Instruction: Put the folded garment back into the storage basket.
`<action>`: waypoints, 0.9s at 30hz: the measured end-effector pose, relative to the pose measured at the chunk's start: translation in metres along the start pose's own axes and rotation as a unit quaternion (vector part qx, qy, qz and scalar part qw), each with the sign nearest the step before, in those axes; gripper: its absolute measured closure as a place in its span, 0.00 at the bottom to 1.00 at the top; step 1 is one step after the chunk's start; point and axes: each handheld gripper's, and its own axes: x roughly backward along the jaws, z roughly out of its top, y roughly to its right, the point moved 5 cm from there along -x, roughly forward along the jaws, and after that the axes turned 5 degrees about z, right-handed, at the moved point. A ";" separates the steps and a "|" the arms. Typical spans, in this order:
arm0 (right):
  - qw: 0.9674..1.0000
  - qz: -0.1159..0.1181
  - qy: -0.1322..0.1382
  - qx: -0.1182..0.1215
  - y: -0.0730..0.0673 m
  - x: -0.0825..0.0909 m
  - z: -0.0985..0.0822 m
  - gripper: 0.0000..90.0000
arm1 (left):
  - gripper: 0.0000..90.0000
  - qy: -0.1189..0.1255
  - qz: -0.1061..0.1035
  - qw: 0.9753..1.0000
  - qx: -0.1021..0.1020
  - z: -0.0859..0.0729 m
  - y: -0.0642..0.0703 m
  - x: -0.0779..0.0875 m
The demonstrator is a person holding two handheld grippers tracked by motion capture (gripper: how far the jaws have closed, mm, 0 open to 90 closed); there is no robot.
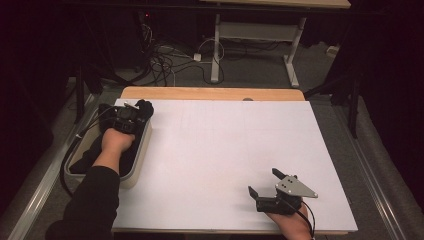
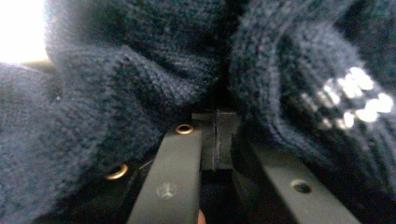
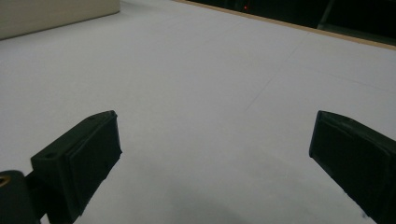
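While the left gripper [image 1: 131, 116] has its jaws pinched tight on a fold of dark knitted garment [image 2: 140, 79] bunched around and ahead of them over the tub [image 1: 142, 150], likely to lift it out, the right gripper [image 1: 267, 184] waits wide open, with bare table [image 3: 210, 84] between its jaws.
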 end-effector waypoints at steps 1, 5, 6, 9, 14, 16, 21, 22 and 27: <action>1.000 0.000 0.000 0.000 0.000 0.000 0.000 0.03 | 0.97 0.000 0.000 1.000 0.000 0.000 0.000 0.000; 1.000 0.000 0.001 -0.001 0.000 0.000 0.000 0.03 | 0.97 0.001 -0.001 1.000 0.004 0.000 0.000 0.000; 1.000 0.000 0.001 -0.001 0.000 0.000 0.000 0.03 | 0.97 0.002 -0.005 1.000 0.008 -0.001 -0.001 0.000; 1.000 0.000 0.001 -0.001 0.000 0.001 0.000 0.03 | 0.96 0.000 -0.009 1.000 0.019 0.000 -0.002 0.003; 1.000 0.001 0.003 -0.003 0.001 0.001 0.001 0.03 | 0.96 0.023 -0.015 0.999 0.028 -0.002 -0.006 0.021; 1.000 0.001 0.003 -0.004 0.000 0.002 0.001 0.03 | 0.96 0.038 -0.017 0.999 0.026 -0.001 -0.006 0.030; 1.000 0.001 0.005 0.000 -0.001 0.002 0.002 0.03 | 0.94 0.064 0.005 0.998 0.017 -0.002 -0.008 0.053; 1.000 0.001 0.004 0.000 -0.001 0.002 0.002 0.03 | 0.92 0.083 0.011 0.996 0.008 -0.002 -0.007 0.064; 1.000 0.000 0.002 0.002 -0.002 0.001 0.002 0.03 | 0.82 0.123 -0.007 0.992 0.005 0.006 -0.002 0.084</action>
